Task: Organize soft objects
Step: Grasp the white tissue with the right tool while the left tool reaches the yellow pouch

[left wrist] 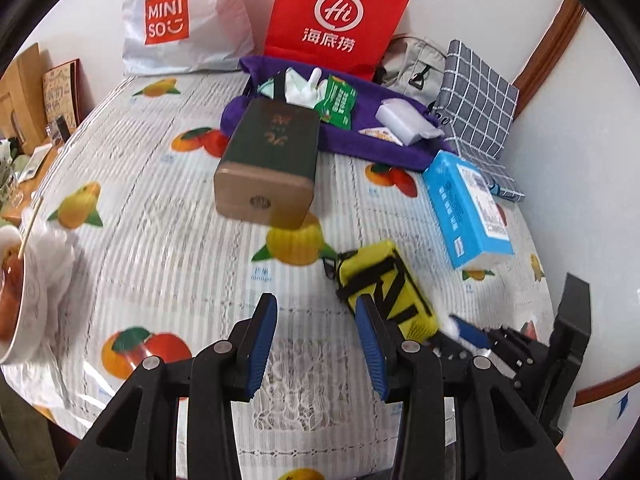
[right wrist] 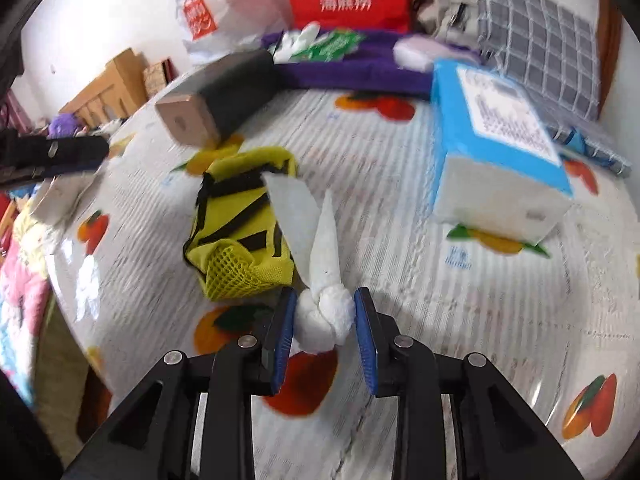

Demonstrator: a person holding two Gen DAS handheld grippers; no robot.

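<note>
My right gripper (right wrist: 325,300) is shut on a white knotted cloth (right wrist: 326,318), whose loose tails stick up over a yellow pouch with black straps (right wrist: 240,224). In the left wrist view that pouch (left wrist: 384,284) lies just right of my left gripper (left wrist: 316,308), which stands open over bare tablecloth with nothing between its fingers. The right gripper (left wrist: 468,330) shows at the pouch's lower right with a bit of white at its blue pad. A purple cloth (left wrist: 360,140) at the back holds several small packets.
A dark green and tan box (left wrist: 268,160) lies mid-table and a blue tissue pack (left wrist: 464,208) at the right. Red bag (left wrist: 340,12), white Miniso bag (left wrist: 180,16), grey bag and checked cloth (left wrist: 476,96) line the wall. A bowl (left wrist: 16,288) sits at the left edge.
</note>
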